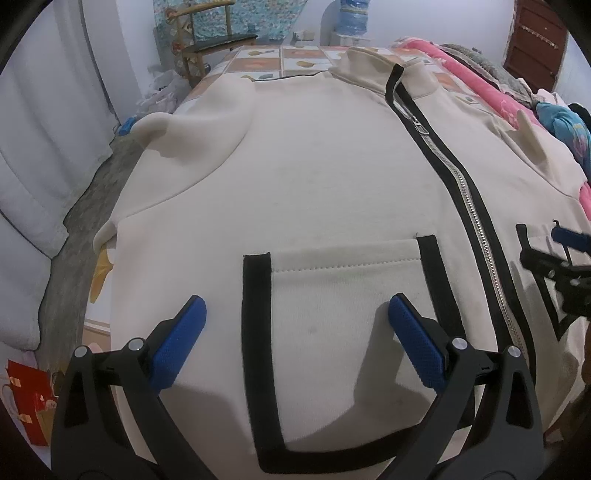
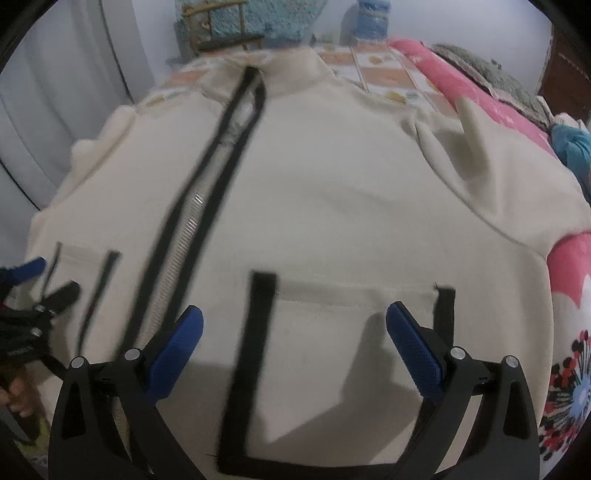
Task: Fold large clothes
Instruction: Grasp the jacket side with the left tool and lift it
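Note:
A cream zip-up jacket [image 1: 314,184] lies flat and face up on the bed, collar far, hem near, with a black-edged zipper [image 1: 465,206] and black-trimmed pockets [image 1: 343,295]. It also shows in the right wrist view [image 2: 332,206]. My left gripper [image 1: 297,314] is open and empty, hovering over the left pocket near the hem. My right gripper [image 2: 294,321] is open and empty over the right pocket [image 2: 351,332]. The right gripper shows at the right edge of the left wrist view [image 1: 554,254]. The left gripper shows at the left edge of the right wrist view [image 2: 29,288].
The bed has a tiled-pattern sheet [image 1: 295,59] and a pink blanket [image 1: 480,77] along its right side. A wooden chair [image 1: 207,40] and a water bottle [image 1: 351,18] stand beyond the bed. White curtains [image 1: 44,129] hang at left. A red bag [image 1: 29,398] lies on the floor.

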